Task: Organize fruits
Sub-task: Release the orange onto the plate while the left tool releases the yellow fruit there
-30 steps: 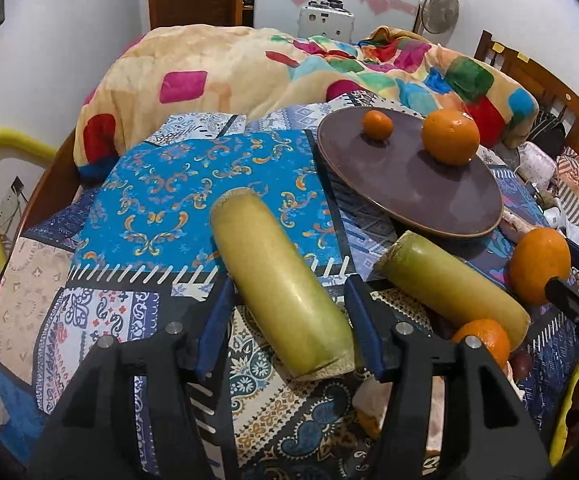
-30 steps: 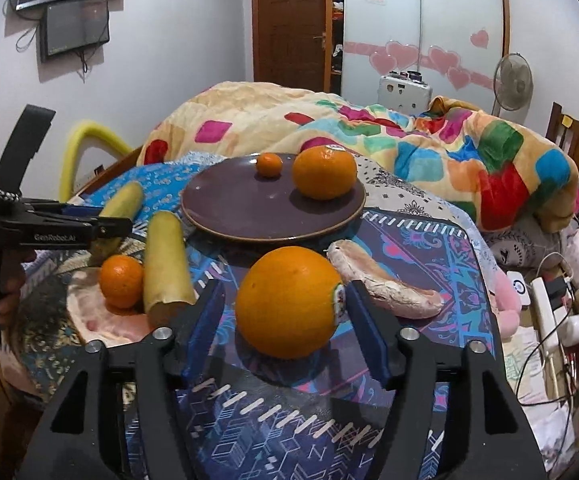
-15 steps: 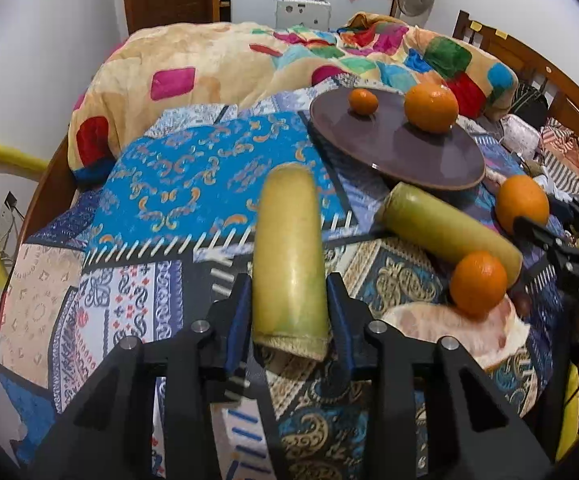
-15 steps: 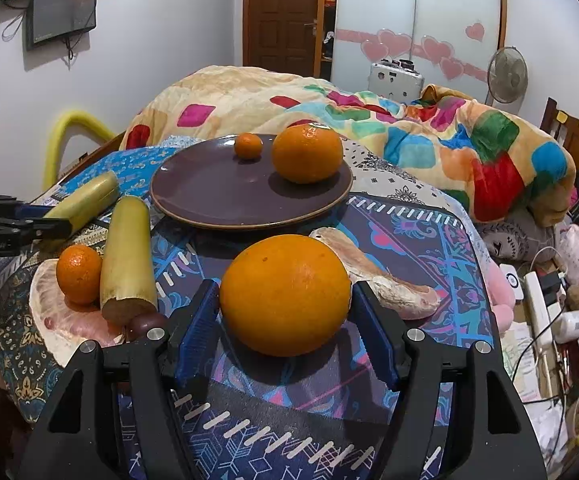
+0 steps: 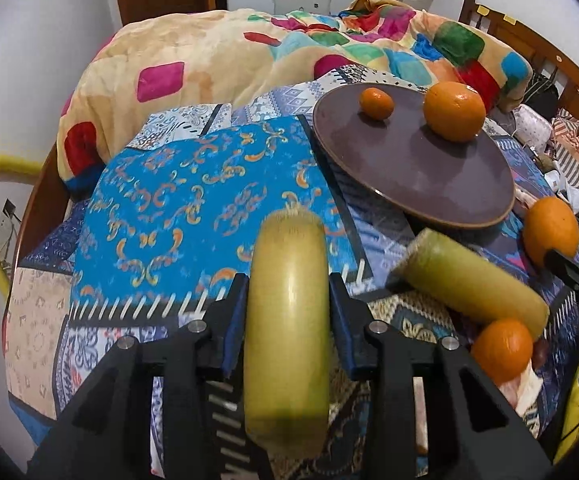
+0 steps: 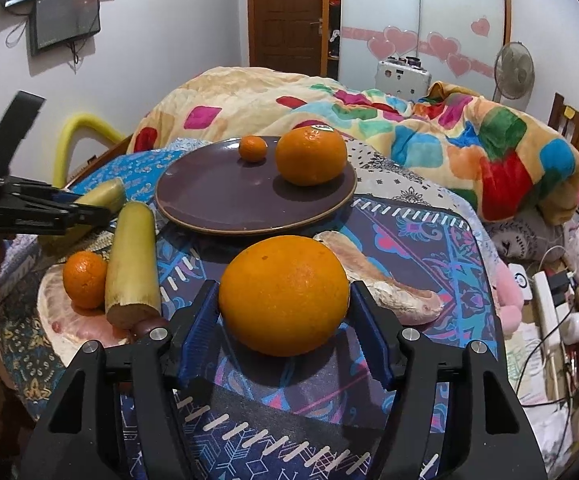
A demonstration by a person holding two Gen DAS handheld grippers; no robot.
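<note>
My left gripper is shut on a yellow-green cane stick and holds it above the patterned bedspread. My right gripper is shut on a large orange, lifted just in front of the purple plate. The plate holds a small orange and a big orange. A second cane stick and a small orange rest on a pomelo peel at the left.
Another piece of peel lies right of the held orange. A rumpled colourful blanket fills the back of the bed. Cables and small items clutter the right side beyond the bed edge.
My left gripper closed on the cane stick, turned it straight and lifted it. My right gripper closed on the large orange and raised it slightly toward the plate.
</note>
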